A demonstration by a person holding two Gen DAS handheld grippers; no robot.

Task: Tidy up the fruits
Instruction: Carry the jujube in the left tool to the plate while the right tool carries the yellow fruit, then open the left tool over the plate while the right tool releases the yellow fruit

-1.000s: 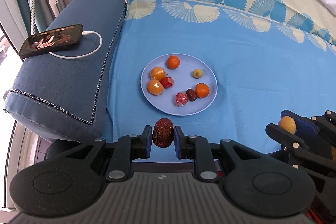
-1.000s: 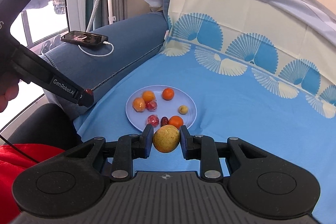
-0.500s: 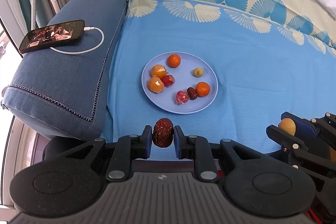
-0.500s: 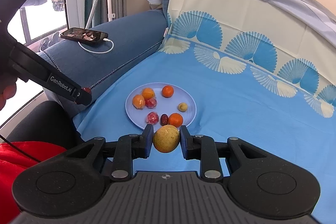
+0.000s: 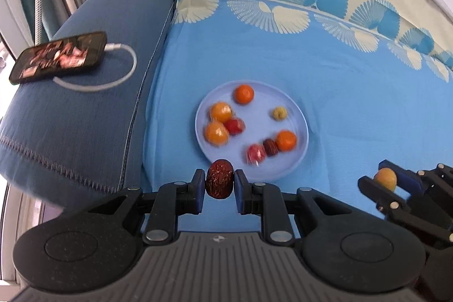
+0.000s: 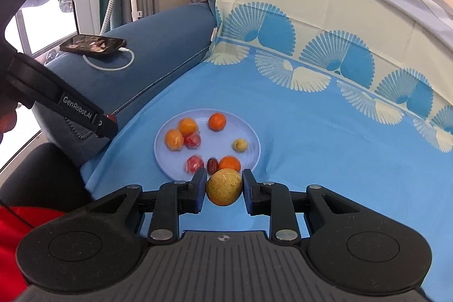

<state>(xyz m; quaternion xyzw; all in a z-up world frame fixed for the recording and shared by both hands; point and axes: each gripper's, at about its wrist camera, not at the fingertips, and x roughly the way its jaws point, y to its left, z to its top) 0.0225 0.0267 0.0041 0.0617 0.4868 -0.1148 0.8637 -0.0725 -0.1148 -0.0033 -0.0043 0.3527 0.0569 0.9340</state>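
A pale blue plate [image 5: 297, 115] lies on the blue sheet and holds several fruits: oranges, red wrapped pieces, a dark date and a small yellow fruit [image 5: 279, 113]. It also shows in the right wrist view [image 6: 249, 132]. My left gripper [image 5: 219, 183] is shut on a dark red date [image 5: 219, 182], held above the plate's near edge. My right gripper [image 6: 224, 187] is shut on a round yellow fruit [image 6: 224, 186], held just before the plate's near rim. The right gripper with its fruit [image 5: 385, 179] appears at the right of the left wrist view.
A blue cushion [image 5: 93, 109] lies left of the plate, with a phone [image 5: 58, 57] and white charging cable [image 5: 113, 81] on it. A patterned pillow [image 6: 325, 27] stands behind the sheet. The left gripper's body [image 6: 56, 101] crosses the left of the right wrist view.
Both grippers have moved closer to the plate, each still holding its fruit. The plate now sits nearer in both views.
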